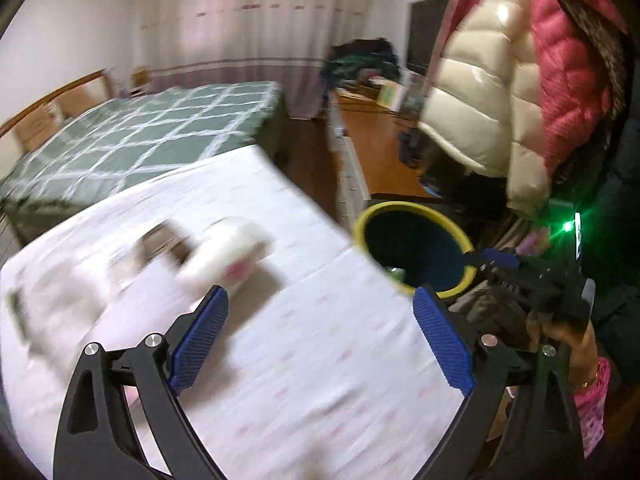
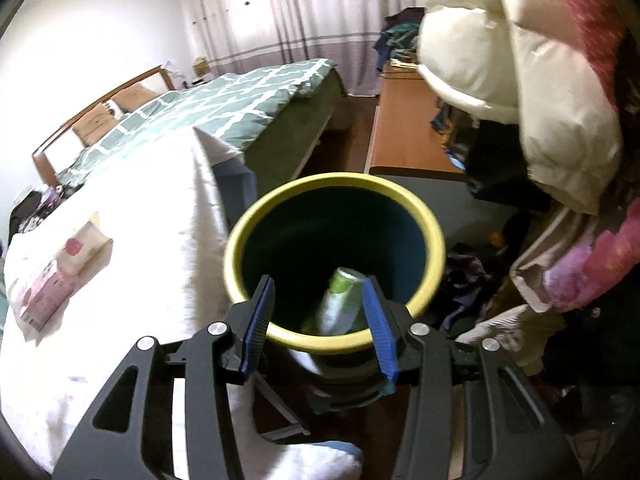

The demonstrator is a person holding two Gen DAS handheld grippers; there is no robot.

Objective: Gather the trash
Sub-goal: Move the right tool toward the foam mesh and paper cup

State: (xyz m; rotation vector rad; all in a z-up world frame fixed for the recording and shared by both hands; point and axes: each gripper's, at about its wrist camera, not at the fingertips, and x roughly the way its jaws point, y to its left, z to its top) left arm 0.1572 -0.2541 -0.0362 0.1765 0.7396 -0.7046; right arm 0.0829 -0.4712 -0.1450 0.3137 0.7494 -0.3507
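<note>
A dark bin with a yellow rim point(image 2: 432, 240) stands beside the white-clothed table point(image 2: 132, 280); it also shows in the left wrist view point(image 1: 362, 224). A green-and-white can point(image 2: 340, 300), blurred, is inside the bin between and below my right gripper's fingers. My right gripper point(image 2: 320, 316) is open above the bin's near rim. My left gripper point(image 1: 320, 320) is open and empty over the table point(image 1: 320, 360). A blurred white tissue pack with pink print point(image 1: 228, 256) lies ahead of its left finger. A pink-printed wrapper point(image 2: 60, 276) lies on the table in the right wrist view.
A bed with a green checked cover point(image 1: 160, 128) is behind the table. A wooden desk point(image 1: 376, 148) with piled clothes stands at the back right. A cream and red puffer jacket point(image 1: 520, 100) hangs close on the right. Clothes lie on the floor point(image 2: 472, 280) by the bin.
</note>
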